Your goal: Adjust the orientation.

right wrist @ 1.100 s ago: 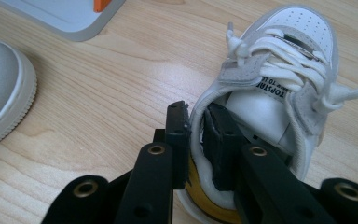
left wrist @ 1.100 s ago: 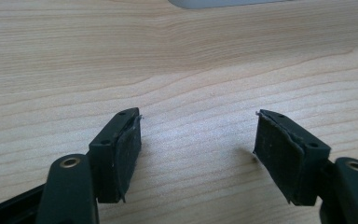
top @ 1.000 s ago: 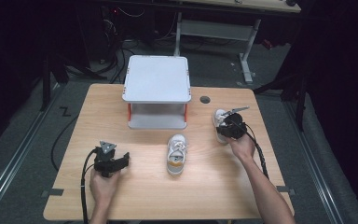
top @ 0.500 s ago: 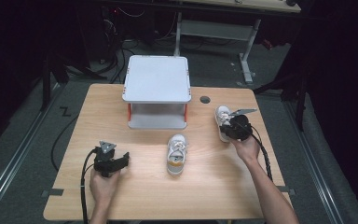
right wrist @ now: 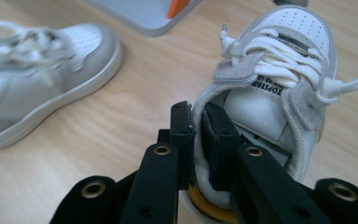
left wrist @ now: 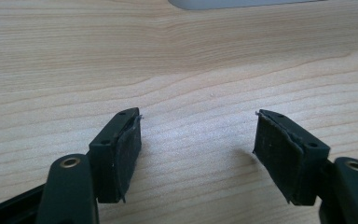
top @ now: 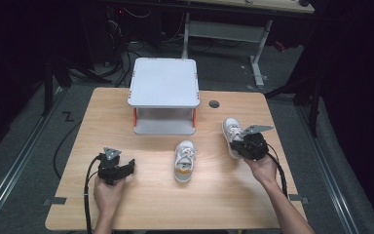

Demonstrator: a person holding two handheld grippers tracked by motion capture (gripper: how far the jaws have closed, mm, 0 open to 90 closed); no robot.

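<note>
On the wooden surface (top: 141, 204), my right tongs (right wrist: 198, 126) pinch the collar of a white shoe (right wrist: 279, 79) near the right edge; my left tongs (left wrist: 198, 144) gape empty. The white shelf stand's (top: 164, 83) lower tier holds nothing.

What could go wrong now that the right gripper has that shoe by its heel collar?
The right gripper pinches just the thin collar edge of the held shoe, so it may slip or swing. Its loose lace could snag. The shelf and the other shoe lie close enough to bump.
</note>
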